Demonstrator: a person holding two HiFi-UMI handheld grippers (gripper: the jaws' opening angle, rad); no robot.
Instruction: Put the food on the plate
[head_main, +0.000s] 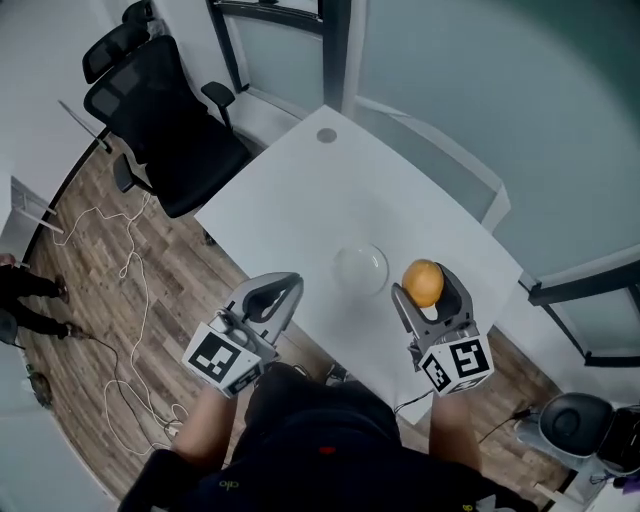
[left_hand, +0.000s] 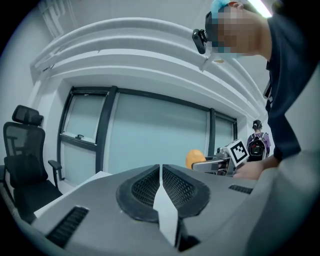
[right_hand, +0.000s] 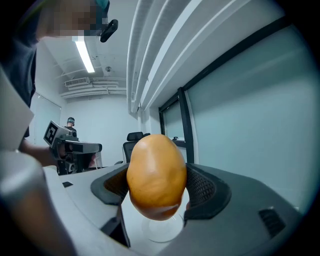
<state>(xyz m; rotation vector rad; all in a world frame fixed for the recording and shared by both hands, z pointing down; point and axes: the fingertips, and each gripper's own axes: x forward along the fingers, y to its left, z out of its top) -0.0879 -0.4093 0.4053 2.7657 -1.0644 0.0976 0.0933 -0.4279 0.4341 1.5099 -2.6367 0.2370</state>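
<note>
My right gripper (right_hand: 157, 191) is clamped across the middle of the orange fruit (head_main: 424, 283), at the lower right of the head view, just right of the clear plate (head_main: 360, 269) on the white table (head_main: 330, 190). The fruit looks smooth, firm and rounded, so it is likely slippery and best held at its widest part. My left gripper (left_hand: 161, 187), at the lower left, is closed on nothing.

The food (head_main: 423, 283) is a smooth, glossy, orange-yellow oval piece, shaped much like an egg. It is clamped on both sides by the padded jaws of the right gripper (head_main: 427, 288), its long axis upright in the right gripper view, and it is held clear of the white desk (head_main: 330, 190). The plate (head_main: 360, 268) is small, round and of clear glass, and it lies flat and bare on the desk, just left of the held food in the head view.
</note>
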